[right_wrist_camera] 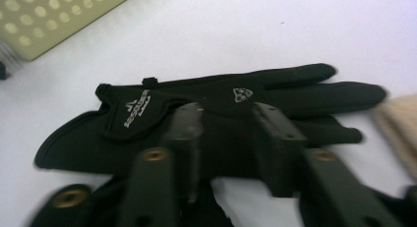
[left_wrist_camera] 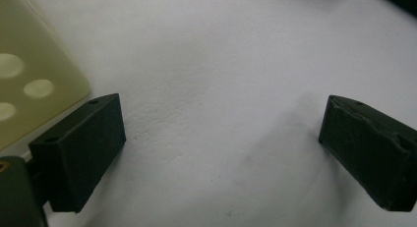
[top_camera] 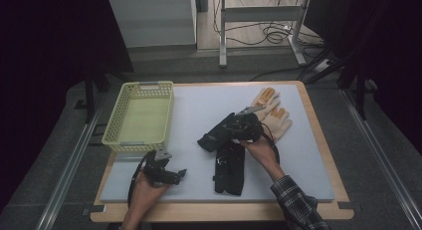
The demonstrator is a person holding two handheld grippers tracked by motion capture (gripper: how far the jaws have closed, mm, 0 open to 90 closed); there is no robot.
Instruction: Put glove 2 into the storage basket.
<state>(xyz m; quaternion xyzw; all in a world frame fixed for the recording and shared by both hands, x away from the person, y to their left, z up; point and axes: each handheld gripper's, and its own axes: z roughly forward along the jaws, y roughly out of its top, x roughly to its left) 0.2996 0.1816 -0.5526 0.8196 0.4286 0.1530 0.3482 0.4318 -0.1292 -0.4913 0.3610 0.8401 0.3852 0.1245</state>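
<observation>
hovering over a black glove (right_wrist_camera: 221, 114) at mid-table, the right gripper (top_camera: 238, 126) sits w/ its jaws part-way apart, the glove's back showing in the gap between them in the right gripper view; whether the pads touch the fabric can't be told, & nothing looks pinched. that glove lies flat on the pale grey mat (top_camera: 199, 105), cuff w/ a white logo toward the yellow basket (top_camera: 139, 115), fingers pointing toward the tan gloves (top_camera: 271, 110) at the far right of the mat. a second black glove (top_camera: 230, 170) lies just beside it, nearer the person's edge, running lengthwise toward the front of the table; in the high view the two dark gloves meet or overlap under the right hand (top_camera: 259, 148), exact contact unclear. the right forearm, in a plaid sleeve (top_camera: 298, 205), comes in from the bottom right. the tan gloves rest one partly over the other, close behind the right gripper. on the left, the left gripper (top_camera: 169, 176) is held low over the mat near the front left corner, just in front of the basket; the left gripper view shows its two black jaws wide apart w/ bare mat between them, grasping nothing, & a corner of the basket's perforated wall beside one jaw. the basket stands at the mat's far left, nothing visible inside it. mat sits on a wood-edged table (top_camera: 318, 140)
</observation>
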